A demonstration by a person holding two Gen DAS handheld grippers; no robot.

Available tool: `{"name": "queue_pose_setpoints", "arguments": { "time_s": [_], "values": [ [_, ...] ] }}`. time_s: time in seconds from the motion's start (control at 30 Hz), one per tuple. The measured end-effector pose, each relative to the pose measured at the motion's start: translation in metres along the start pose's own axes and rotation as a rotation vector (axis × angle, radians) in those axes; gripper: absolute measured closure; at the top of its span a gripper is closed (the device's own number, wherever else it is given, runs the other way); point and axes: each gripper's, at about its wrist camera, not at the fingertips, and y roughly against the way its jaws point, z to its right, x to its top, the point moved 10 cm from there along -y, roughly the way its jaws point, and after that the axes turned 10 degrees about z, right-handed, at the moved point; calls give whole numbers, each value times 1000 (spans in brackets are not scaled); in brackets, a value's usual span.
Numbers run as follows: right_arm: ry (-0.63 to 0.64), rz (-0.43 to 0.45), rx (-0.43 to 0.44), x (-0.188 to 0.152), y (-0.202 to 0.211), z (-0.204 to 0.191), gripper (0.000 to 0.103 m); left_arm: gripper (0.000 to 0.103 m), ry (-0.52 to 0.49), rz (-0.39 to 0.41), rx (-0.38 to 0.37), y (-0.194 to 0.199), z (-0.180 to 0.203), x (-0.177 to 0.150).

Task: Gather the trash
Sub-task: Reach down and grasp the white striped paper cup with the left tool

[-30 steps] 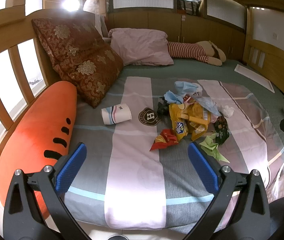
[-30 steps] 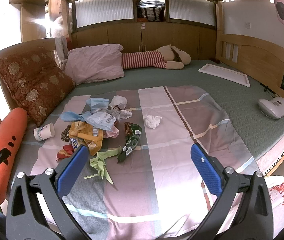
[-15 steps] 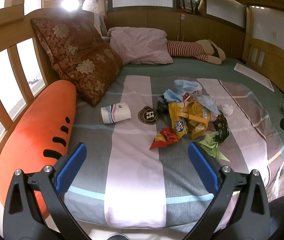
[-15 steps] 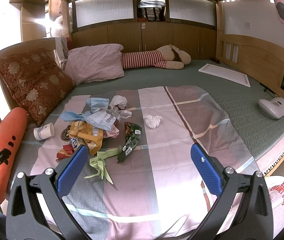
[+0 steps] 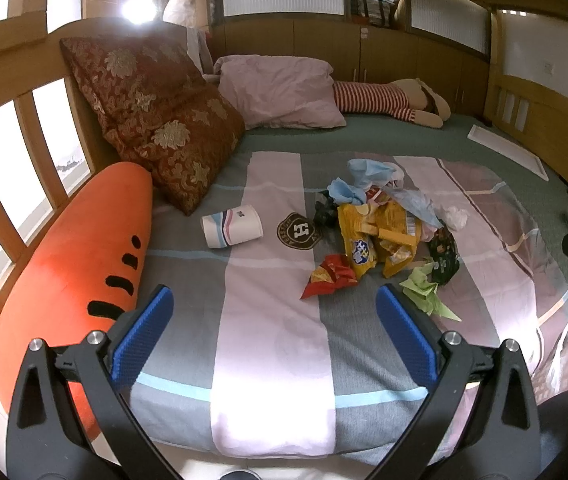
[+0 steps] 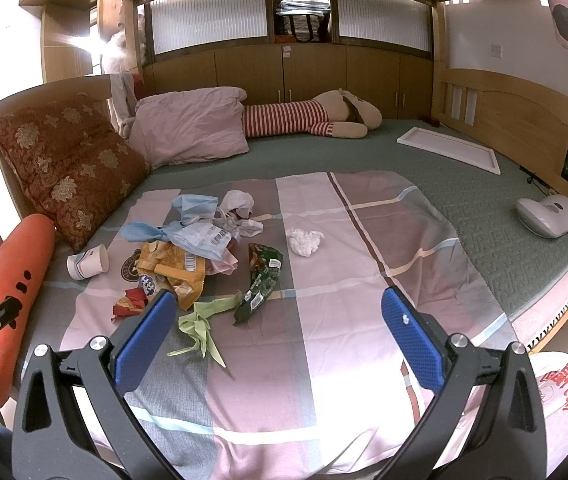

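Readable markings: a round dark badge [image 5: 299,231] printed on the striped bedsheet [image 5: 271,320] carries a large letter "H"; the ring text around it is too small to read. The yellow snack bag [image 5: 376,236] bears a blue logo patch, its characters not legible. A pale blue plastic wrapper [image 6: 207,240] and the dark green snack packet [image 6: 261,280] show barcode labels. The white plastic bag [image 6: 560,388] at the bed's near right edge has red characters, not legible at this angle.

Trash location: the pile lies mid-sheet. A paper cup [image 5: 231,226] lies on its side just left of the badge. A red wrapper [image 5: 328,276] touches the yellow bag's near edge. A green paper scrap [image 6: 199,324] lies nearest the grippers. A blue face mask [image 6: 195,206] sits at the far side of the pile. A crumpled white tissue [image 6: 304,240] lies apart to the right.

Left gripper [image 5: 273,312]: blue fingers spread wide, holding nothing, poised above the near sheet, clear of all trash.

Right gripper [image 6: 275,316]: fingers spread equally wide, empty; in the right wrist view its left finger overlaps the yellow bag, contact not determinable.
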Motion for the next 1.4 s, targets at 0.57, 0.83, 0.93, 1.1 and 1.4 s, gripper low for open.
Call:
{"name": "queue_pose_setpoints", "arguments": {
  "time_s": [0.57,0.83,0.93,1.1,1.4],
  "values": [
    [-78,191,94,22,37,-13,3,3,207,-57,-3,-12,-61,-31],
    [2,80,194,52,-23,-63,3,3,113,-155,53,-99,-46,7],
    [83,31,189,57,-64,-81,3,3,123,-143,97,-138,-52,23],
    [150,-155,196,14,-145,-110,3,3,202,-250,122,-209,-66,1],
    [35,-285,198,-7,-213,-121,4,3,180,-281,165,-264,-77,-3]
  ]
}}
